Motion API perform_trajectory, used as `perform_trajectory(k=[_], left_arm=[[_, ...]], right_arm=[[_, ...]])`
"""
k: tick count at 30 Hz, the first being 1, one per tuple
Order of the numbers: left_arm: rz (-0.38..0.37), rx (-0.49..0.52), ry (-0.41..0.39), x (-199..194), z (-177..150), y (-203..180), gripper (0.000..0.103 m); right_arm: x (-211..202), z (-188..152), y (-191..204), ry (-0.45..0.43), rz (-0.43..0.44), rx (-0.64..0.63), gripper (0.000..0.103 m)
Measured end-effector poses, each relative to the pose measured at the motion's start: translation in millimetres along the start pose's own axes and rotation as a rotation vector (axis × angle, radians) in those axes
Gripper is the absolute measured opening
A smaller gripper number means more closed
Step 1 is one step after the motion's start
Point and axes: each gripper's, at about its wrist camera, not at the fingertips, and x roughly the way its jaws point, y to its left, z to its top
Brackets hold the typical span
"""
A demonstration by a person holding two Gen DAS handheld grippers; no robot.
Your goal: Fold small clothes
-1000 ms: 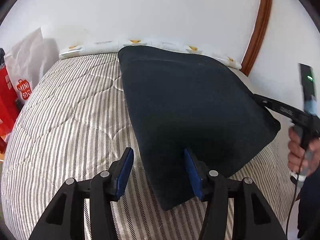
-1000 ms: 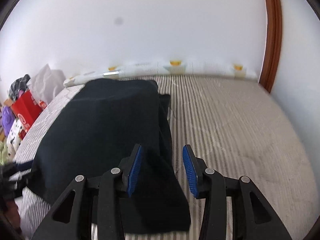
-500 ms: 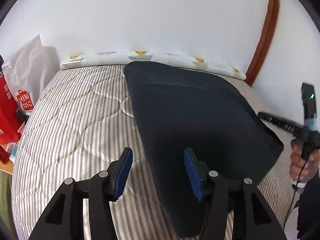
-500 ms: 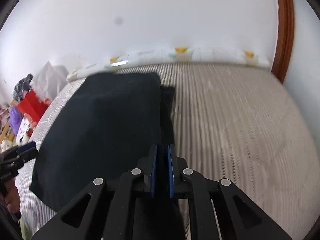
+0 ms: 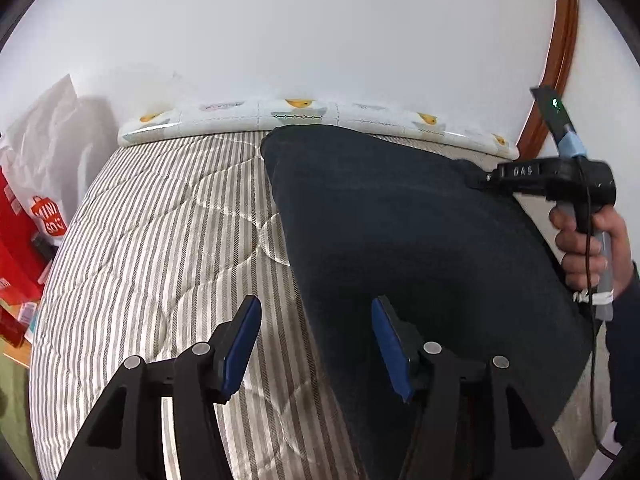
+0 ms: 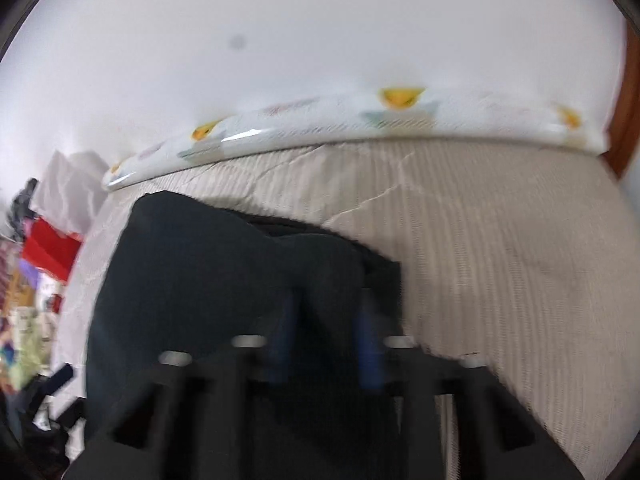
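Observation:
A dark navy garment [image 5: 400, 240] lies spread on the striped mattress [image 5: 168, 240]. My left gripper [image 5: 316, 340] is open, its fingers straddling the garment's near left edge, holding nothing. In the left wrist view my right gripper [image 5: 480, 178] reaches in from the right, over the garment's far right edge. The right wrist view is blurred: the right gripper [image 6: 326, 340] has its blue pads [image 6: 366, 344] parted with the dark cloth [image 6: 208, 280] bunched between and under them. I cannot tell if it grips.
A white wall and a patterned pillow [image 5: 304, 114] lie along the mattress's far edge. A wooden door frame [image 5: 560, 60] is at the right. Red and white shopping bags [image 5: 36, 200] stand off the left side.
The right gripper shut on the garment's edge half a second ago, then moved forward over the cloth; its pads now look parted. The left gripper stayed open and rose slightly.

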Motion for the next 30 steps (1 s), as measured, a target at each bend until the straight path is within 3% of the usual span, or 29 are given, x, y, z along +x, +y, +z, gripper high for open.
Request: perform_trajectory(k=[3,5,7,9,11,13,15,17,19,21,22,24,25,30], left_arm=[[-0.032,-0.01,0.004,1.8,1.4,2.0,0.055],[-0.058,-0.023,0.012,4.1,2.9,3.1,0.055],[-0.059,-0.027,0.016,6.9,4.9,2.0,0.055],[-0.049,-0.03,0.015,7.3,6.8,0.3,0.055],[-0.044,-0.029,0.009,4.6,6.4,-0.1,0.055],[-0.05,-0.027,0.006,2.7,4.3,-1.1,0.055],[-0.044,-0.026,0.005,2.6,2.9,-3.4,0.055],[-0.034,-0.026,0.003,1.8,2.0,-5.3,0.055],[-0.04,-0.035,0.007,0.3,1.5,-4.7,0.055],[-0.048,-0.043,0.014,-1.1,0.2,-2.6,0.055],[-0.052,-0.045,0.016,-1.6,-0.4,-1.9,0.055],[-0.058,-0.051,0.022,-1.6,-0.3,-0.6,0.055],[-0.059,-0.053,0.024,-1.3,0.2,-0.8,0.055],[-0.036,-0.036,0.009,-4.6,-0.6,-4.9,0.055]], right_arm=[[-28.1,-1.7,-0.1,-0.155,0.016,-0.055,0.011],[-38.3,-5.8,-4.6,-0.201,-0.01,-0.072,0.011],[-26.1,-5.0,-4.7,-0.155,-0.022,-0.092,0.012],[-6.2,-3.3,-11.5,-0.054,-0.025,-0.052,0.016],[-11.7,-4.1,-20.5,-0.062,-0.003,0.0,0.022],[-27.1,-6.8,-27.8,-0.112,-0.009,0.038,0.038],[-32.2,-4.5,-31.2,-0.141,-0.009,0.047,0.042],[-20.1,2.1,-29.1,-0.114,-0.007,0.049,0.042],[-3.0,10.0,-28.5,-0.058,-0.013,0.057,0.039],[14.5,15.1,-25.3,-0.014,0.027,0.061,0.01],[12.3,13.0,-23.0,-0.04,0.029,0.058,0.007],[-6.7,11.1,-24.2,-0.163,0.034,0.037,0.007],[-10.3,10.2,-25.7,-0.178,0.029,0.032,0.007],[-33.8,-4.1,-34.4,-0.143,-0.045,0.046,0.01]])
